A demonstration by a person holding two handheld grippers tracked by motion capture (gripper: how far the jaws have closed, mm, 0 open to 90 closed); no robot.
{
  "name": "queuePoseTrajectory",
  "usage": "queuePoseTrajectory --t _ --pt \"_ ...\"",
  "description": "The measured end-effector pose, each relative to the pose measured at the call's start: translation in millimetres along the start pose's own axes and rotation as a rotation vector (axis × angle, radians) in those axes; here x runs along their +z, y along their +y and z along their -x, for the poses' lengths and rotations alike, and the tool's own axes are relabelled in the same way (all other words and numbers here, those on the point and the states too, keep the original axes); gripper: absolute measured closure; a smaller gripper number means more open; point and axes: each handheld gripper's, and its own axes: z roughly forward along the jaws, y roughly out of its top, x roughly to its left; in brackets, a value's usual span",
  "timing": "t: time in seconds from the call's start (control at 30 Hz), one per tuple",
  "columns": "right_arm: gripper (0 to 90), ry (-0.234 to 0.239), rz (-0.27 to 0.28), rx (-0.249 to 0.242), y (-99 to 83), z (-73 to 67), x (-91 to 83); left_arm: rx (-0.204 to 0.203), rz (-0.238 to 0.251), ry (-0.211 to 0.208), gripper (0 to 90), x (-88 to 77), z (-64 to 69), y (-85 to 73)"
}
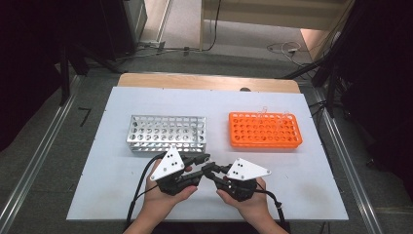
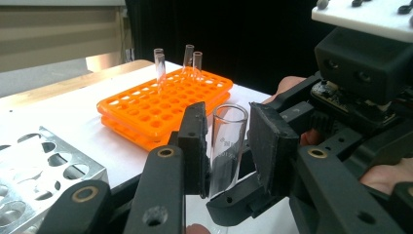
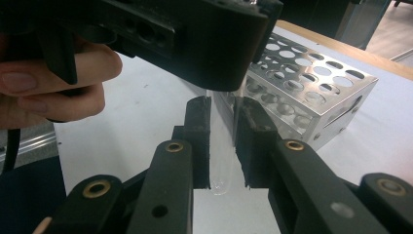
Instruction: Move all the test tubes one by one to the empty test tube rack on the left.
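Near the front edge of the white surface [image 1: 122, 195], about midway along it, the two tongs meet tip to tip over a single clear glass test tube [image 2: 227, 146]. The right tongs [image 3: 222, 141] are clamped on the tube's lower part, its rounded bottom showing just below their pads in the right gripper view. The left tongs [image 2: 225, 146] stand around the tube's upper part, just under its open rim; the left pad touches the glass, while a sliver of gap shows at the right pad, so they are not yet clamped. The tube stands nearly upright, held clear of the surface. Behind the hands, a metal test tube rack [image 1: 166, 133] sits toward the left, and an orange test tube rack [image 1: 264, 130] toward the right, with a few tubes [image 2: 159, 68] standing along its far edge.
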Motion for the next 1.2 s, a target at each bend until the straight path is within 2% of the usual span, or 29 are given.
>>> queuePoseTrajectory --t 0.4,1.2 --pt "74.6 0.004 0.002 -0.003 0.7 -0.6 0.0 0.005 0.002 0.006 74.5 -0.2 0.6 0.1" --pt "73.6 0.012 0.016 0.008 1.3 0.3 0.0 0.019 0.019 0.025 75.8 -1.7 1.6 0.7"
